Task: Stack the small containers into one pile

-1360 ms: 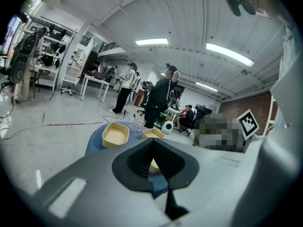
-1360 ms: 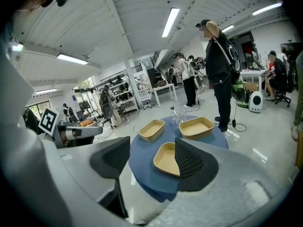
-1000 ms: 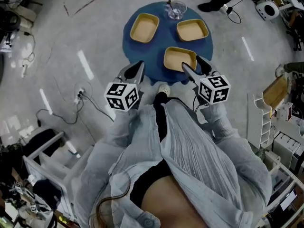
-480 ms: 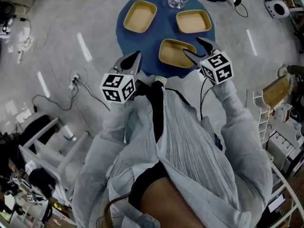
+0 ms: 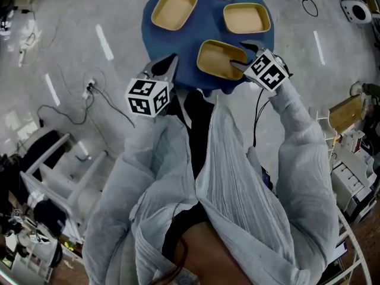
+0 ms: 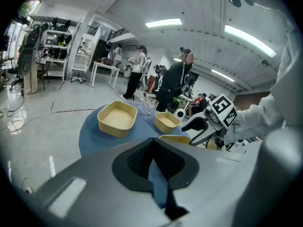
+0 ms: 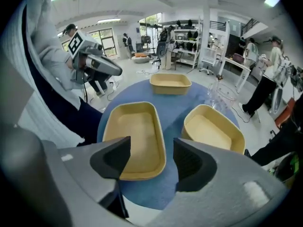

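On the blue tabletop (image 5: 205, 25), the nearest container (image 5: 218, 58) sits apart from two others. The right claw (image 5: 237, 55) is released but closing, seemingly astride that container's rim; it should seat deep on the wall before lifting level. The left claw (image 5: 172, 60) is clenched, empty.

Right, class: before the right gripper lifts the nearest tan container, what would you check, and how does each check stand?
1. Right gripper jaws astride the near tan rectangular container's side wall, closing: ok.
2. Jaws pressing that wall: not ok.
3. Far tan container and right-hand tan container empty: ok.
4. Clear drinking glass away from the jaws: ok.
5. Left gripper shut, holding nothing: ok.
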Available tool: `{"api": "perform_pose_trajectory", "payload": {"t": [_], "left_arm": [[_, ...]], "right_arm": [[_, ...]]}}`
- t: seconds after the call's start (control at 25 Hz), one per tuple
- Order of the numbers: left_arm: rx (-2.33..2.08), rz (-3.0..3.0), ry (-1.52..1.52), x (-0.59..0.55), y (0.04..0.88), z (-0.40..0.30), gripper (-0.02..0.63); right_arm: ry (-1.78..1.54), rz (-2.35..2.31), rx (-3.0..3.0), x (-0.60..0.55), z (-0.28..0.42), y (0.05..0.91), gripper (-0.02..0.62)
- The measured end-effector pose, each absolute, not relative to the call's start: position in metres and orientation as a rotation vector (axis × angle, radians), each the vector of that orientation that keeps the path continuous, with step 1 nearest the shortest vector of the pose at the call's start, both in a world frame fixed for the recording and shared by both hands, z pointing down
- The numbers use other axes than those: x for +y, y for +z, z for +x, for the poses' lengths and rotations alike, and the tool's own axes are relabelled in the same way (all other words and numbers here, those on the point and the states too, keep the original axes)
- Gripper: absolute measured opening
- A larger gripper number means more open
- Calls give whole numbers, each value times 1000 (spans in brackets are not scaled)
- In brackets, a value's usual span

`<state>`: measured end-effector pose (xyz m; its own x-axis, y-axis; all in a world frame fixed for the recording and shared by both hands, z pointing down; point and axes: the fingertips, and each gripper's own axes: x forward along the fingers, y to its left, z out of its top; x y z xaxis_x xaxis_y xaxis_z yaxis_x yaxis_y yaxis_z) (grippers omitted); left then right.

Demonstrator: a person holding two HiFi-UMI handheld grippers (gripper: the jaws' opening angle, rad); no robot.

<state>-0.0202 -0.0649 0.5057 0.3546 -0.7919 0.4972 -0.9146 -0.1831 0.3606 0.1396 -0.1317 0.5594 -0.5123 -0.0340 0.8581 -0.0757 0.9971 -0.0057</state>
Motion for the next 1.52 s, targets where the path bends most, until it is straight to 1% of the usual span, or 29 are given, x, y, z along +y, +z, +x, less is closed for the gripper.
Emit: {"api": "perform_pose_trajectory", "payload": {"t": [0.08, 0.24, 0.28, 0.48, 0.52, 0.88, 1.52], "left_arm": [[-1457, 2022, 285, -64, 511, -20, 15], [-1434, 2023, 317, -66, 523, -20, 14], [-1432, 2018, 314, -67, 525, -20, 14], [-1422, 2009, 304, -68, 530, -23, 14], [-1421, 2008, 305, -67, 531, -23, 14], [-1424, 2002, 283, -65, 530, -25, 14], [-1453, 2018, 268, -60, 518, -34, 14]], "right_arm": [[5, 32, -2056, -135, 139, 566, 274], [-3, -20, -1992, -143, 137, 580, 225], [3, -32, -1976, -144, 137, 583, 204], [-20, -53, -1923, -147, 135, 592, 47], [-28, -58, -1916, -146, 135, 593, 31], [4, -73, -1897, -144, 140, 592, 24], [252, 100, -2013, -133, 148, 570, 17]]}}
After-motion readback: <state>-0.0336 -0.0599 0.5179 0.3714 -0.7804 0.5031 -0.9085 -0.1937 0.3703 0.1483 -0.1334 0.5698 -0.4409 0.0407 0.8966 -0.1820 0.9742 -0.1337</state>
